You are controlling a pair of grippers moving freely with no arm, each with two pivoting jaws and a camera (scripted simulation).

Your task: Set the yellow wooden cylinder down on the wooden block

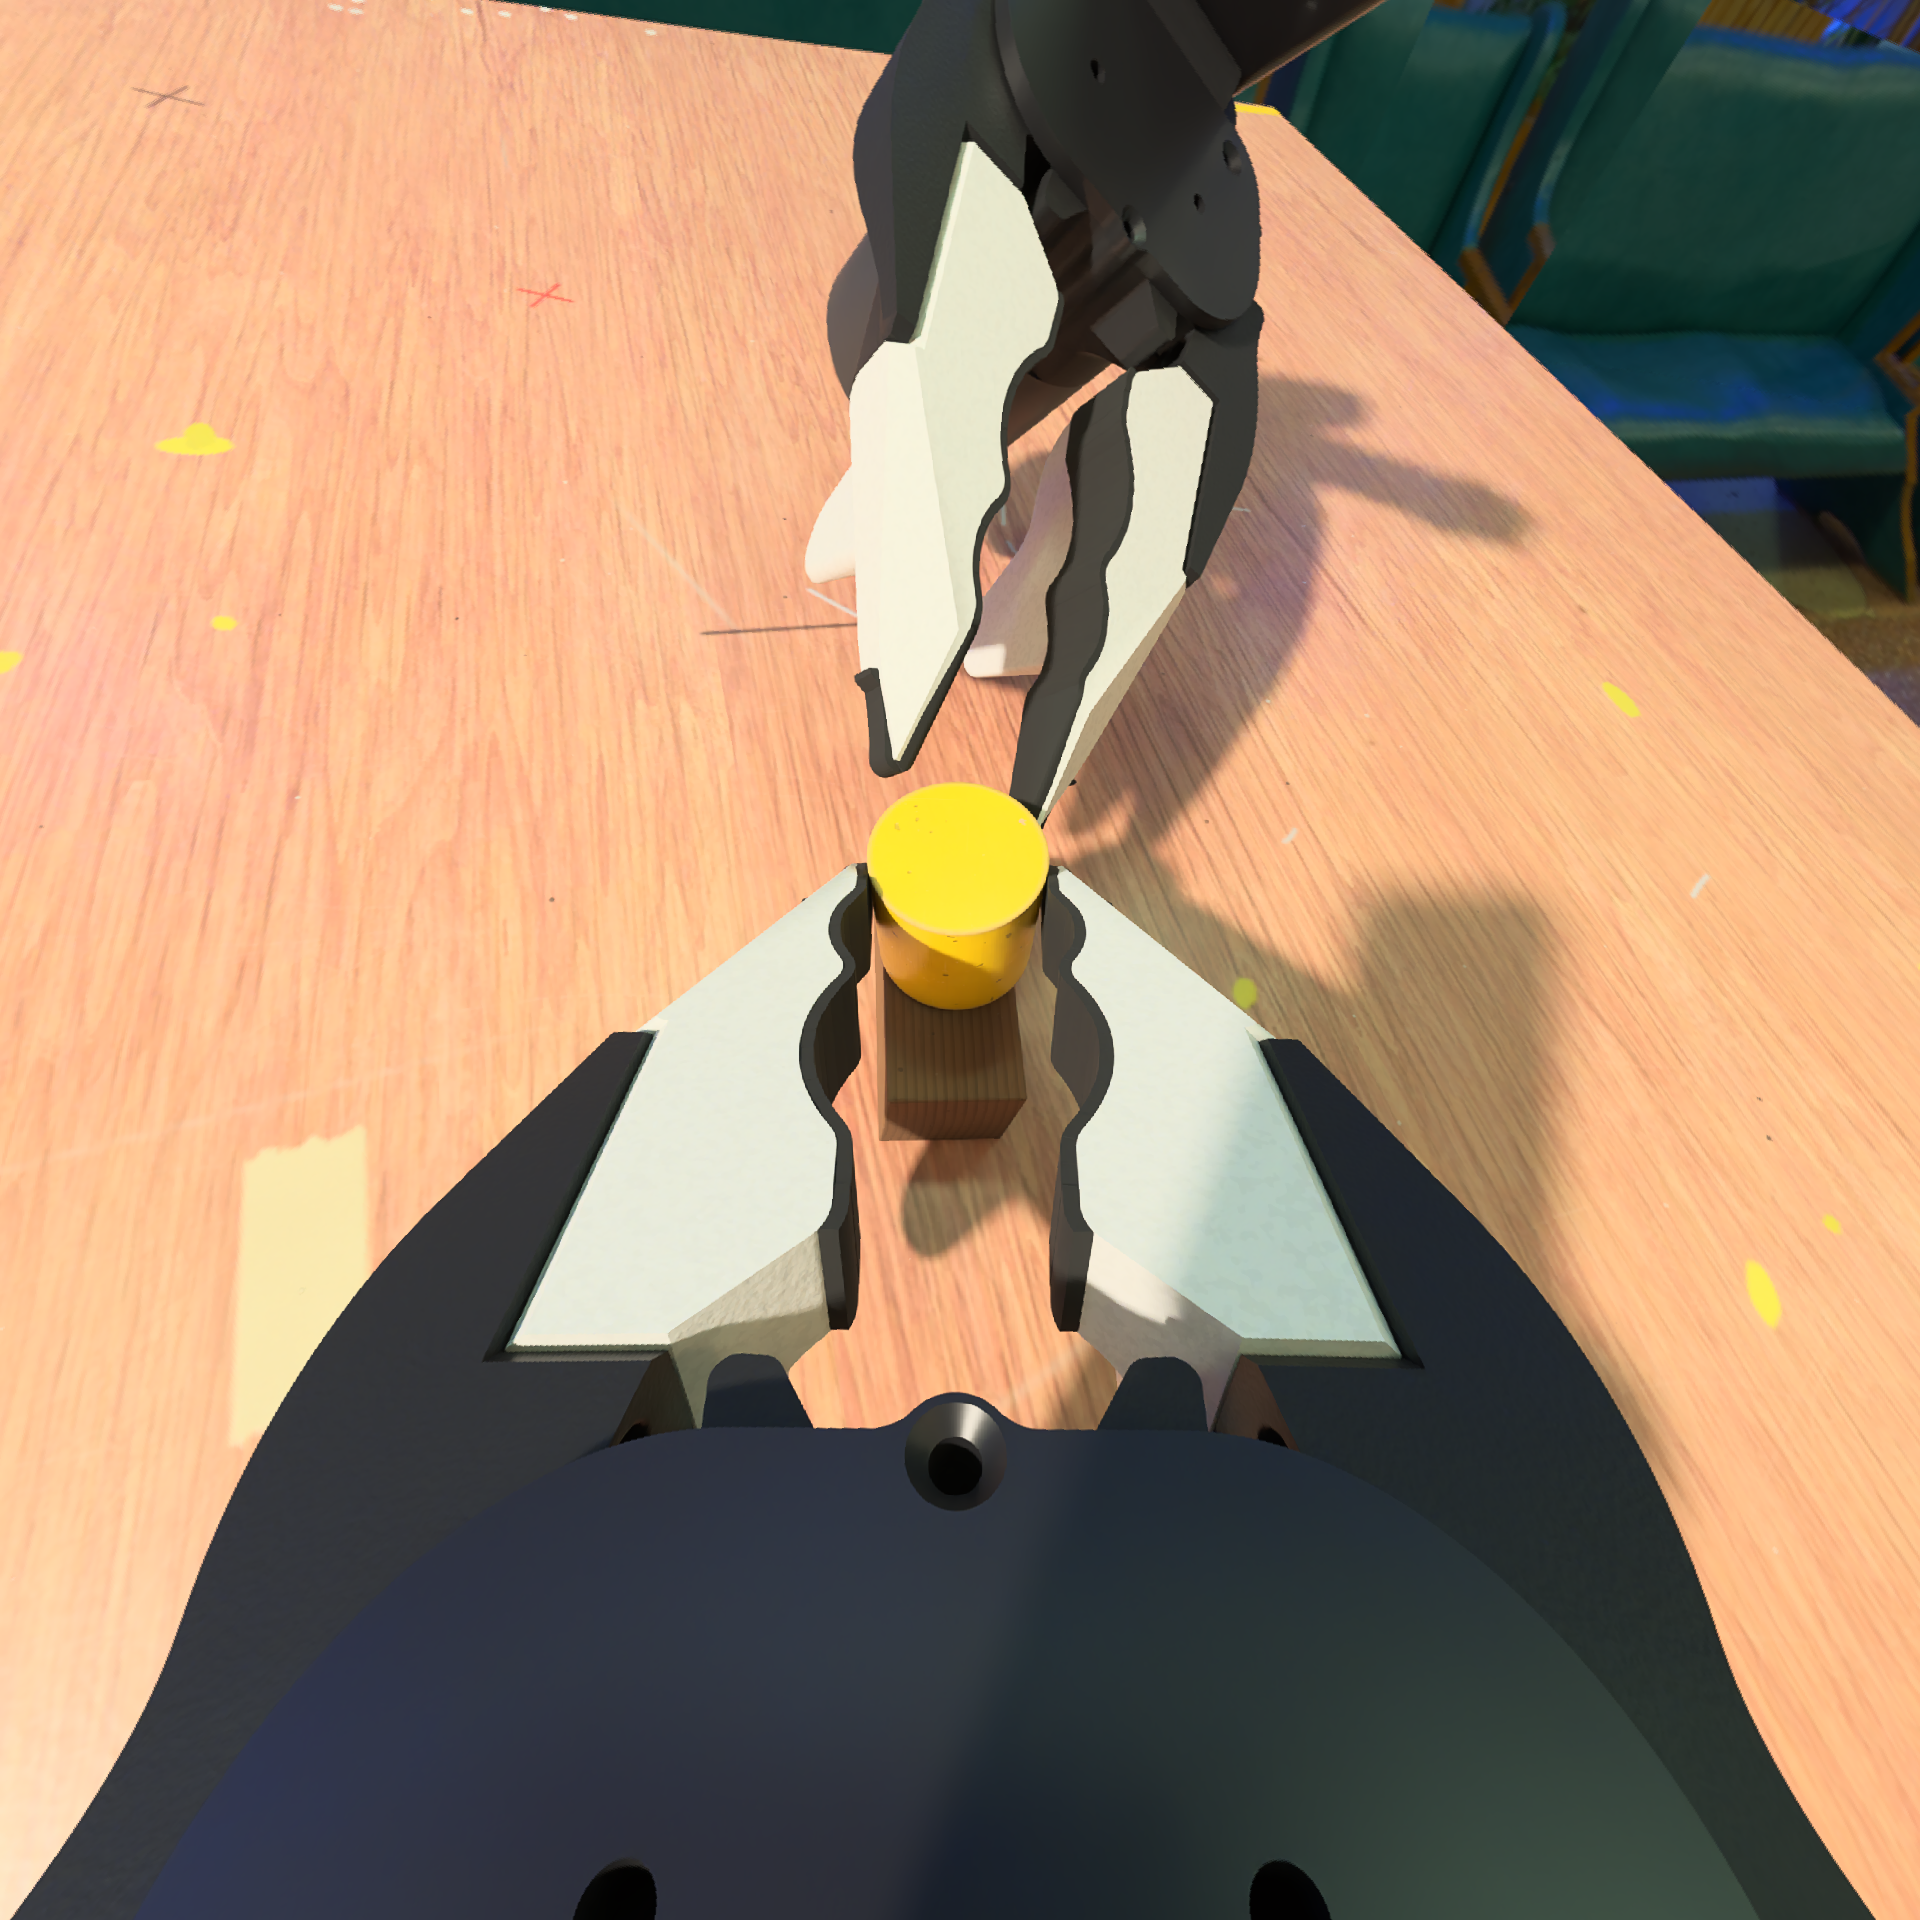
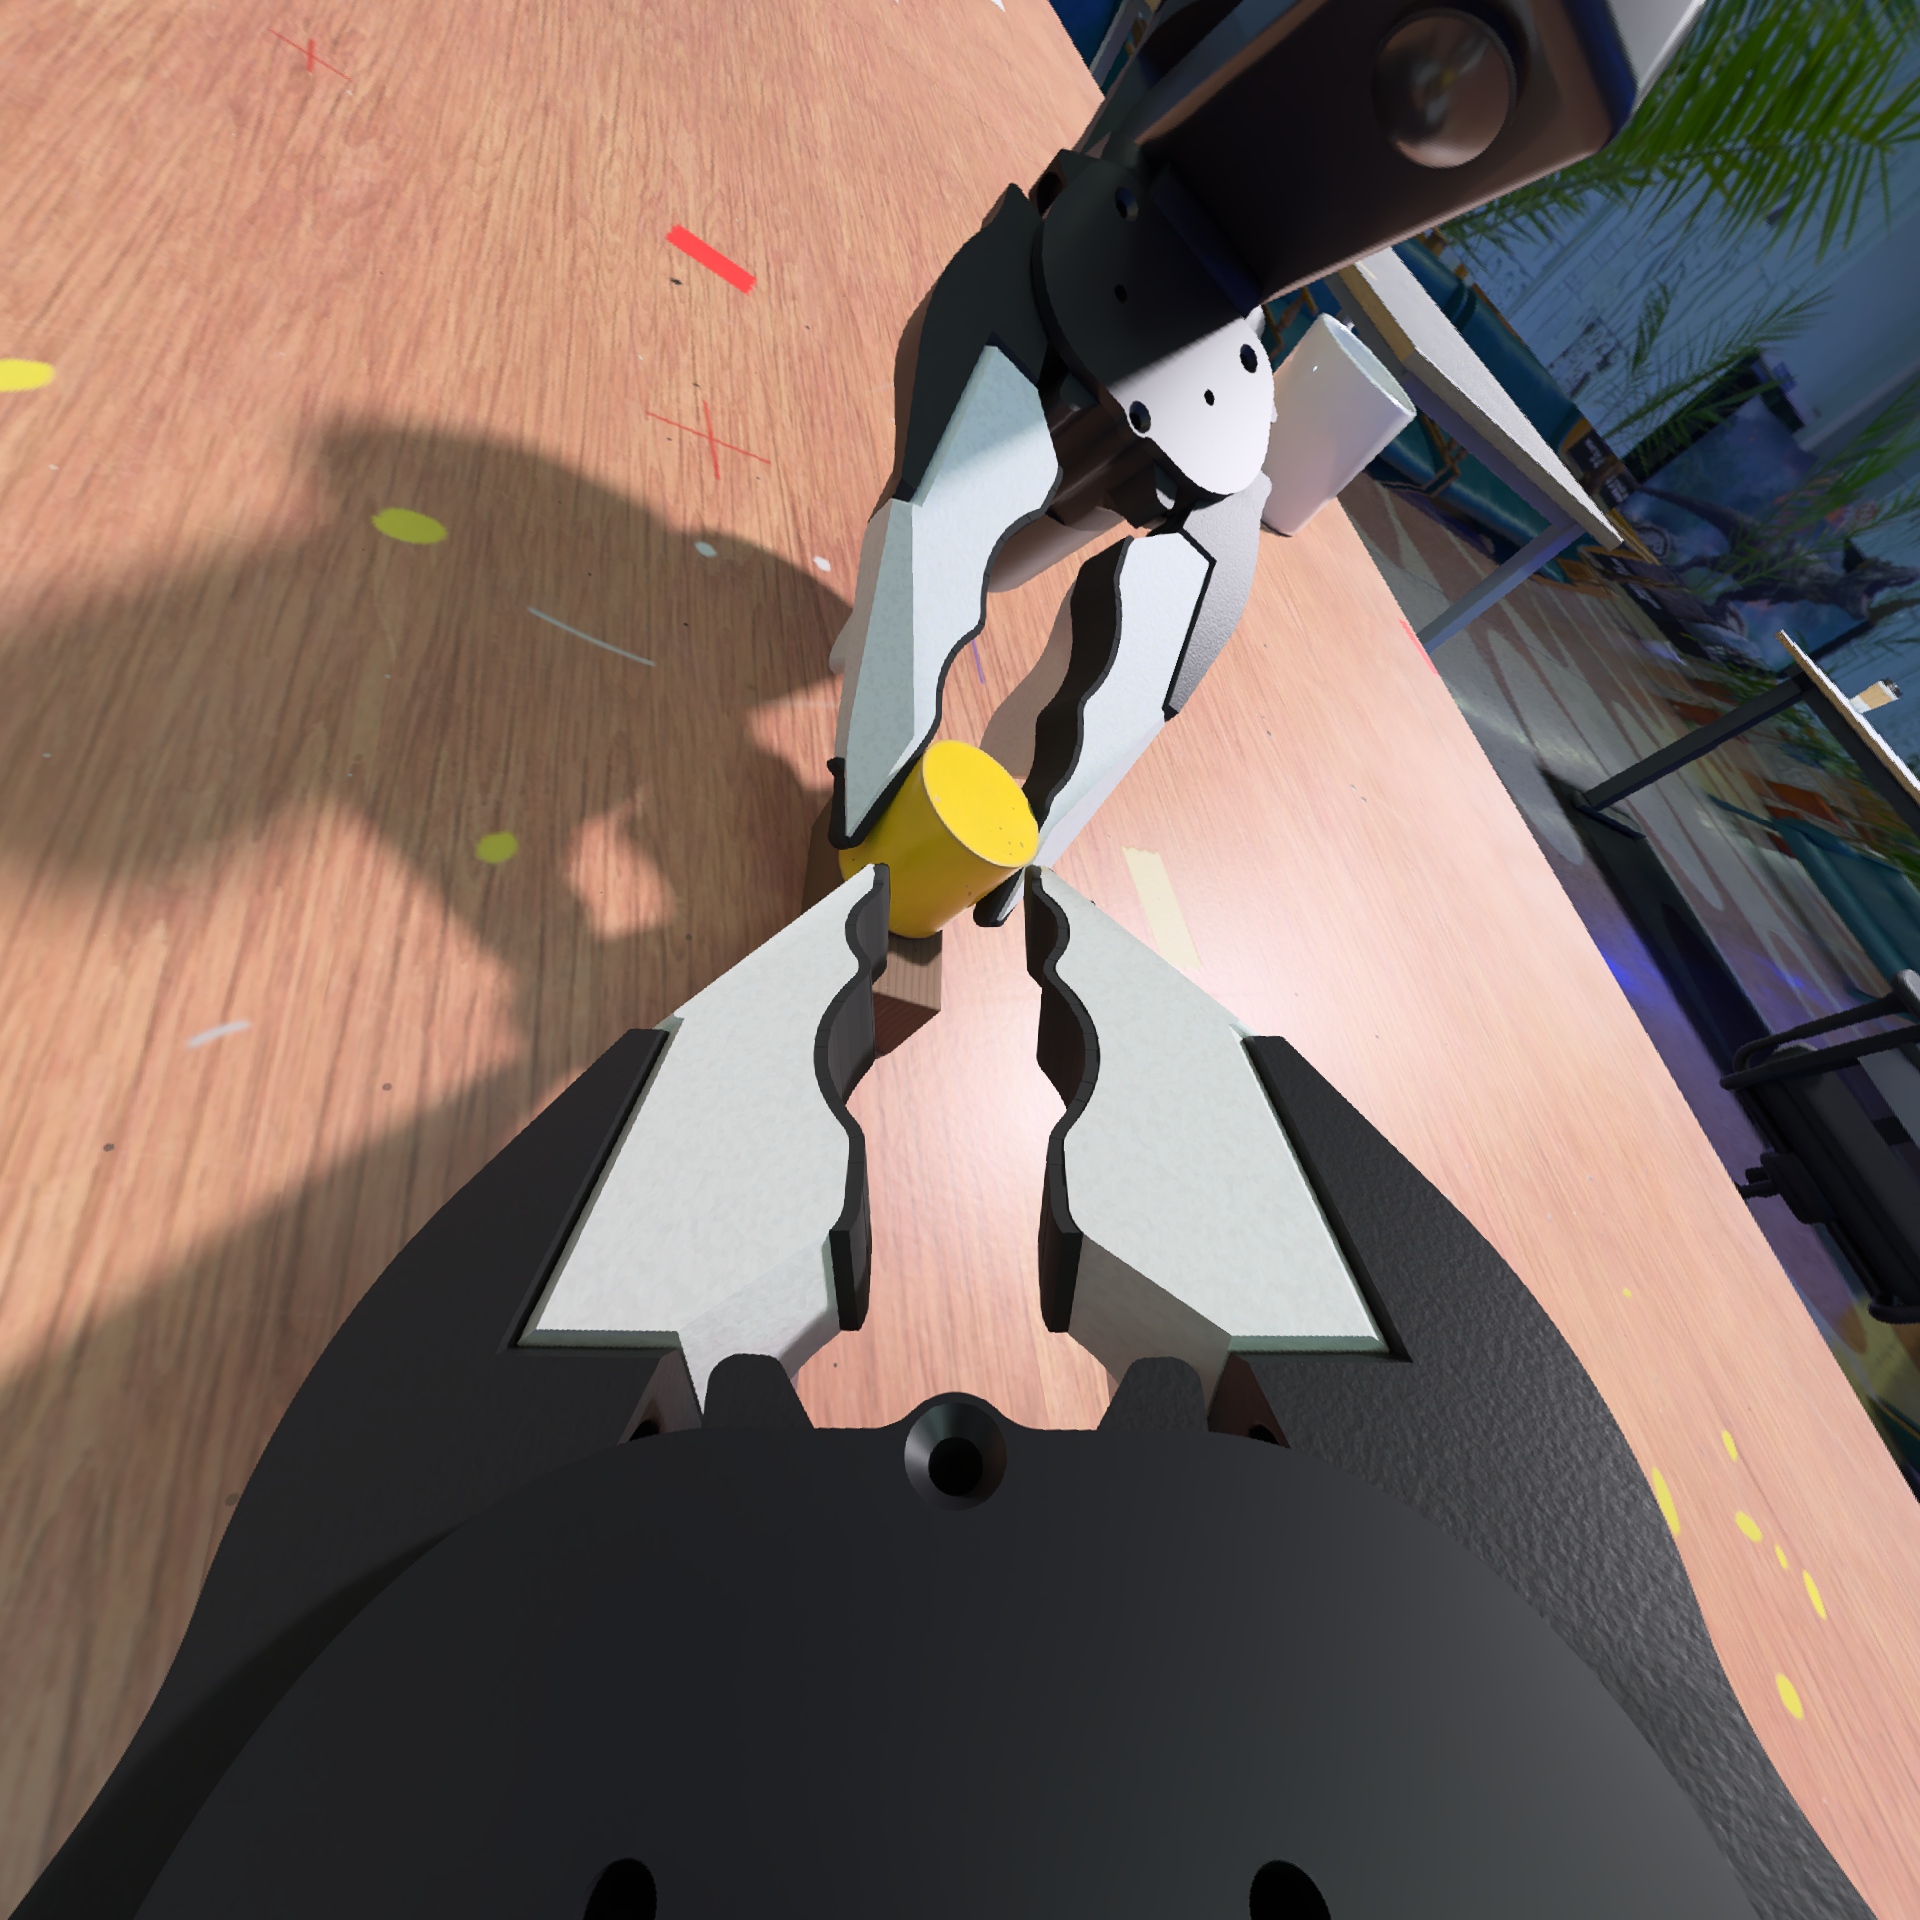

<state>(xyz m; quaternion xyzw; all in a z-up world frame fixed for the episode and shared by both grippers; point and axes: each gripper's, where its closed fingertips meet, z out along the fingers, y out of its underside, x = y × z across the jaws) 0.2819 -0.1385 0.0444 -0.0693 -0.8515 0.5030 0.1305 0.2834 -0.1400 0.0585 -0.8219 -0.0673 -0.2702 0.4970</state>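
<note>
Already, in the left wrist view, the left gripper (image 1: 957, 883) clamps the yellow wooden cylinder (image 1: 956, 894) atop the wooden block (image 1: 951, 1070); a skewed release could tip it. From the right wrist view, the right gripper (image 2: 956, 883) hangs empty, jaws parted, near the cylinder, likely to nudge it; the block is mostly hidden.

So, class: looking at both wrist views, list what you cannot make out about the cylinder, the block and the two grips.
- Left wrist view: the yellow wooden cylinder hides the top face of the brown wooden block, so contact is unclear.
- Right wrist view: the right hand-held gripper finger covers most of the block.
- Either view: whether the left hand-held gripper truly pinches the cylinder.
</note>
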